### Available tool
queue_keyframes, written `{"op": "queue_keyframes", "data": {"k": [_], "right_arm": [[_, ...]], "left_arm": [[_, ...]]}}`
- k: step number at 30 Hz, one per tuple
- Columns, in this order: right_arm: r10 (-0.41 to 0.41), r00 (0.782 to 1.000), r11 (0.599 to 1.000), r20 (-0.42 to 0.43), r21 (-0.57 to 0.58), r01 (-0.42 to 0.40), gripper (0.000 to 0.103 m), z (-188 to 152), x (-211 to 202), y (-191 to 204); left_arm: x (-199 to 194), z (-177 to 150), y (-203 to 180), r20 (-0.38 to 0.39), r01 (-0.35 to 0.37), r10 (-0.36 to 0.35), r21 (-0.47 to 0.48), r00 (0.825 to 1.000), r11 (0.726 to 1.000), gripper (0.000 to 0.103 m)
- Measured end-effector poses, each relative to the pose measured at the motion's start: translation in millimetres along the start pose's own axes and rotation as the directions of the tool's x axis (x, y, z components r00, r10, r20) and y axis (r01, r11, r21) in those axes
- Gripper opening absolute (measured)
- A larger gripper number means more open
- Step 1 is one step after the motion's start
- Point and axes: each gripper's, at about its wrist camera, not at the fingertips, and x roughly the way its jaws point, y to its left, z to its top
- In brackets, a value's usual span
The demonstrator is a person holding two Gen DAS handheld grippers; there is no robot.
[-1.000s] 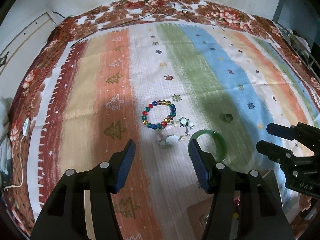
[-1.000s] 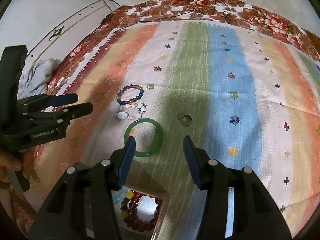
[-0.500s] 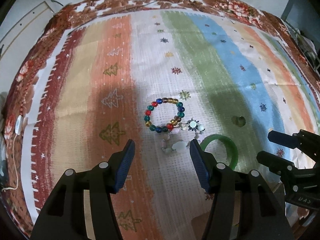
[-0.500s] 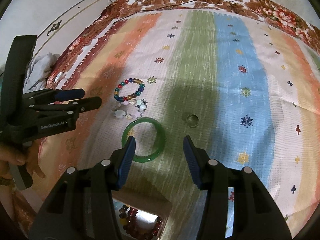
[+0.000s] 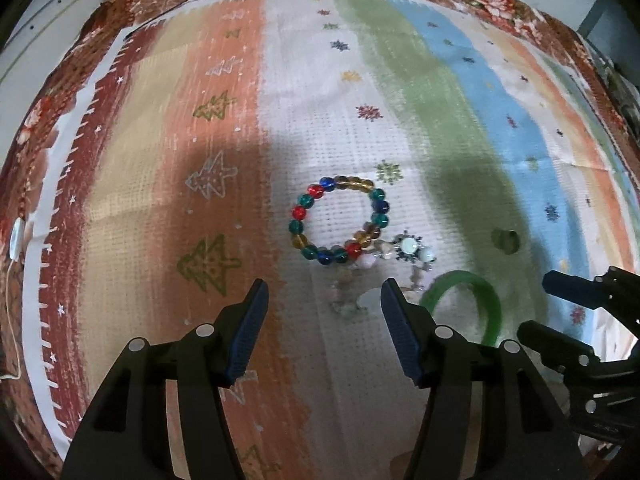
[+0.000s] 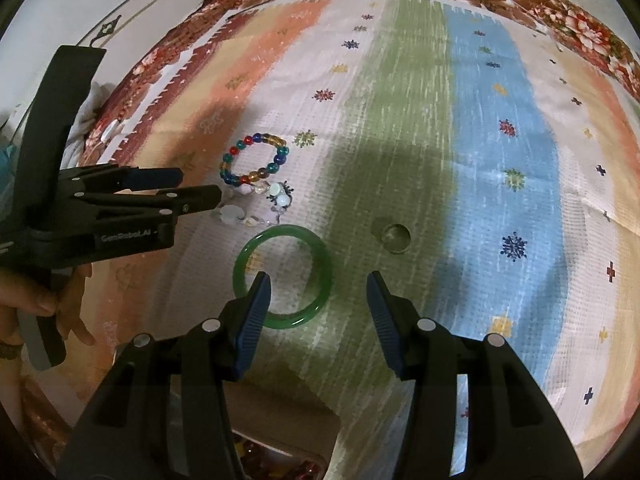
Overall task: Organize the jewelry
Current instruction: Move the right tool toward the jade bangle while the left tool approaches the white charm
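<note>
The beaded bracelet [image 5: 339, 220] lay on the white stripe of the striped cloth [image 5: 160, 128], near the middle of the bed, just ahead of the left gripper [image 5: 322, 300]. A small heap of pale jewelry [image 5: 408, 250] touched the bracelet on its side toward the green bangle [image 6: 282, 276]. The bangle lay flat just beside this heap, and one blue pad of the right gripper [image 6: 318, 294] stood over its rim; whether it touched, I cannot tell. A small ring [image 6: 395, 236] lay apart on the green stripe.

The fingers of both grippers stood apart, about half open, and held nothing. They pointed steeply down at the cloth.

A box with dark red beads [image 6: 280, 464] showed at the near edge of the bed, under the right gripper. A hand [image 6: 48, 308] held the left gripper's handle. The cloth had a brown flowered border [image 6: 580, 24], and a pale wall was behind the far edge.
</note>
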Motion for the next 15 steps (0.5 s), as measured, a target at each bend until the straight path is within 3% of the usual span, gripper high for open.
{"op": "queue_keyframes", "data": {"k": [15], "right_arm": [[-0.019,0.996,1.000,-0.085,-0.018,0.017,0.052,11.5,31.6,-2.1]], "left_arm": [[17.2,9.9,-6.0,-0.028,-0.009,0.009,0.024,1.000,1.000,0.059]]}}
